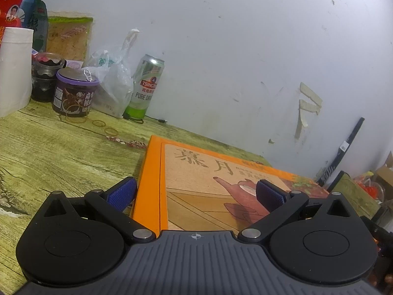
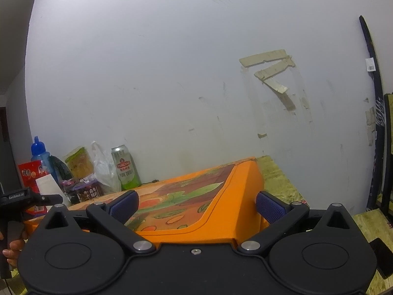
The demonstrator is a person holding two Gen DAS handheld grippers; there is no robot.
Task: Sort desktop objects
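The orange box (image 1: 221,184) lies flat on the table (image 1: 61,152), its far edge close to the wall and its long side reaching toward the table's right end. Both claws are spread wide and grasp nothing. The left gripper (image 1: 196,193) straddles the box's left corner, one pad off the side over the wood, the other above the printed lid. The right gripper (image 2: 196,204) straddles the right corner, one pad over the lid and one just outside the orange side wall. At the table's far left corner stand the beer can (image 1: 146,86), a purple-lidded tub (image 1: 73,93), a plastic bag (image 1: 113,83) and a paper roll (image 1: 14,71), with rubber bands (image 1: 98,123) loose before them.

The step in hand looks like a two-handed approach to the box. Whether any pad already touches it I cannot tell. Next, each claw needs to settle on an edge and clench evenly so the box lifts level
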